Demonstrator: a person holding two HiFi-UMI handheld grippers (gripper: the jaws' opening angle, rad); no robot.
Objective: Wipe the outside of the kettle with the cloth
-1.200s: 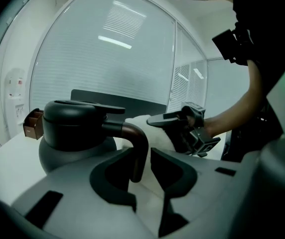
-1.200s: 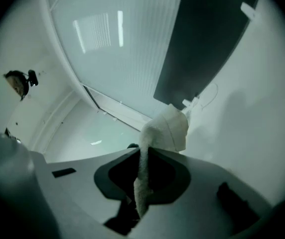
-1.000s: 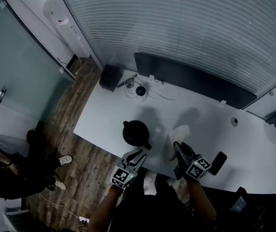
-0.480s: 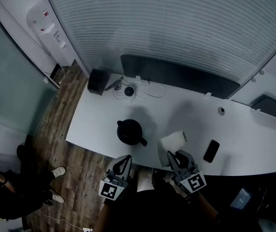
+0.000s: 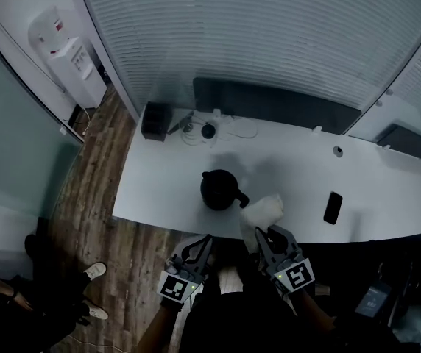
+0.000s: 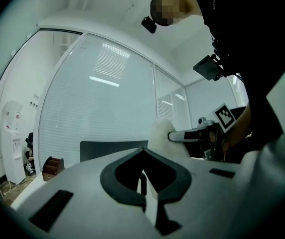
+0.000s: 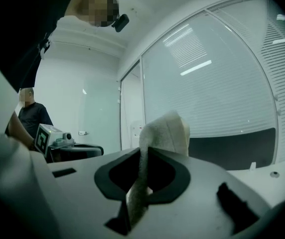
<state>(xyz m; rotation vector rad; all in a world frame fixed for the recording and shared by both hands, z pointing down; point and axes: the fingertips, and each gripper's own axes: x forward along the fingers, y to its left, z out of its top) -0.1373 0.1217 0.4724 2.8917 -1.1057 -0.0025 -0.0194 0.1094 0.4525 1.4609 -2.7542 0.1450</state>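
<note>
While the right gripper point(image 5: 268, 235) sits at 6 o'clock in the head view, its jaws are pinched on the white cloth point(image 5: 262, 212), which bunches up just beyond them. In the right gripper view the cloth runs as a narrow strip down between the jaws, and its lower end is lost behind the gripper's own body. The left gripper point(image 5: 204, 243), just to the 9 o'clock side of the right one, has its jaws pressed together with nothing between them. The black kettle point(image 5: 220, 190) stands upright near the middle of the white counter point(image 5: 159, 186), apart from both grippers, with its handle pointing toward 4 o'clock. The cloth hangs at about 4 o'clock of the kettle, close to the handle; whether they touch cannot be told in the dim picture. The kettle's lid and spout are too dark to make out. Each gripper's body fills the lower half of its own view and hides the counter and kettle there. A dark phone point(image 5: 333, 207) lies at 3 o'clock of the kettle. The person's arms are cut off by the bottom edge.
</note>
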